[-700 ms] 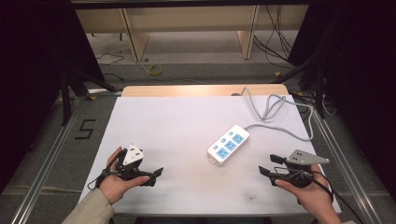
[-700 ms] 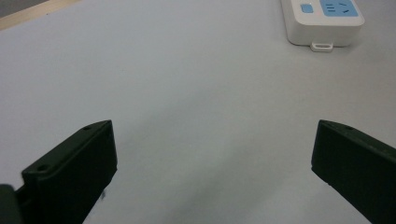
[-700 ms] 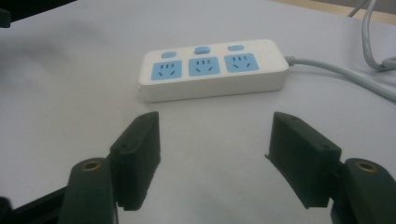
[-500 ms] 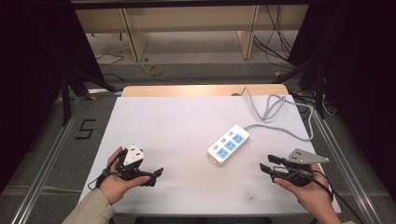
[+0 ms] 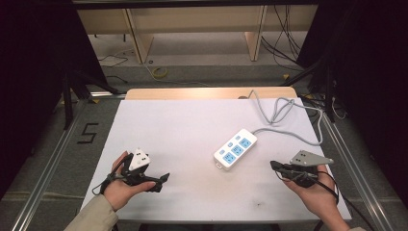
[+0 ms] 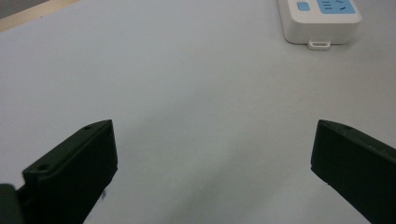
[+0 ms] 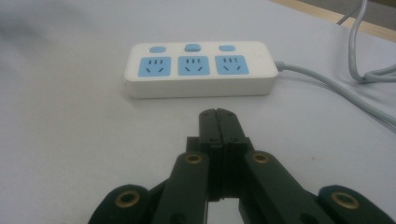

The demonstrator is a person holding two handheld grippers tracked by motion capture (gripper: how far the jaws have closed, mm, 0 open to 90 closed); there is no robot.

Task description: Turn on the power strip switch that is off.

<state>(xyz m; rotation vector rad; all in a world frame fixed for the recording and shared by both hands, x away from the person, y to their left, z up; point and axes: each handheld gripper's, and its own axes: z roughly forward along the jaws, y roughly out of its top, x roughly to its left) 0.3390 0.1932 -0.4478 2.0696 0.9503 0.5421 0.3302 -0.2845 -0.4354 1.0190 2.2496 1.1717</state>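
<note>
White strip: power strip (image 5: 235, 149) with three blue sockets lies flat on the table (image 5: 192, 125), right of centre.
Cord: grey cable (image 5: 284, 113) loops off toward 1 o'clock.
Right gripper (image 5: 275, 166): I see the jaws pressed together, empty, at 4 o'clock from the strip, near, not touching.
Left gripper (image 5: 161, 179): jaws wide apart, empty, at 8 o'clock, well apart from the strip.

Glossy white plastic power strip (image 7: 198, 69), matt white table cover (image 5: 192, 125), matt black plastic right tool (image 7: 217, 114)
</note>
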